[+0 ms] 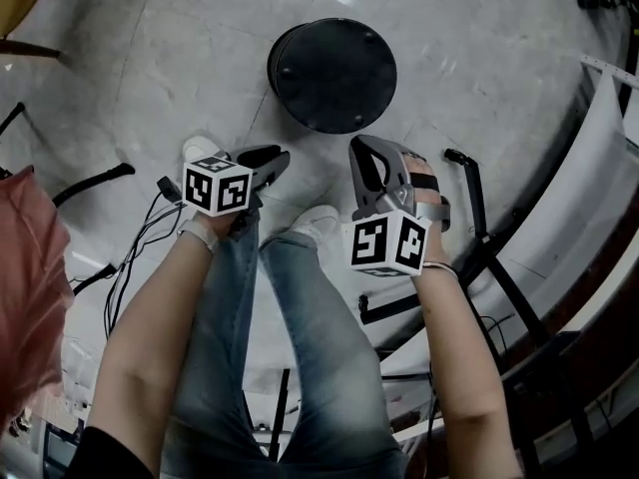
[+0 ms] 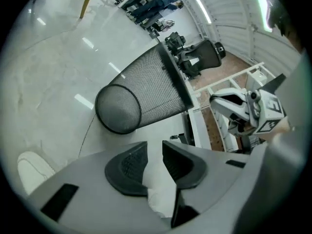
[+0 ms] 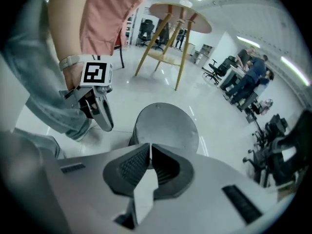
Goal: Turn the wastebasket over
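At twelve o'clock, the round black mesh wastebasket (image 1: 334, 73) stands base-up on the glossy floor (image 1: 200, 58). My left claw (image 2: 151, 155) gapes narrowly, empty; my right claw (image 3: 149, 155) is pinched closed.

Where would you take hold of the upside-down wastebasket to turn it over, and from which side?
The wastebasket stands base up, rim on the floor, so no edge is free to pinch. Probably squeeze its mesh wall between the left tool and right tool, from opposite sides.

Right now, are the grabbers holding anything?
Nothing. The left gripper is open and empty, the right gripper is shut on air, and the wastebasket sits untouched.
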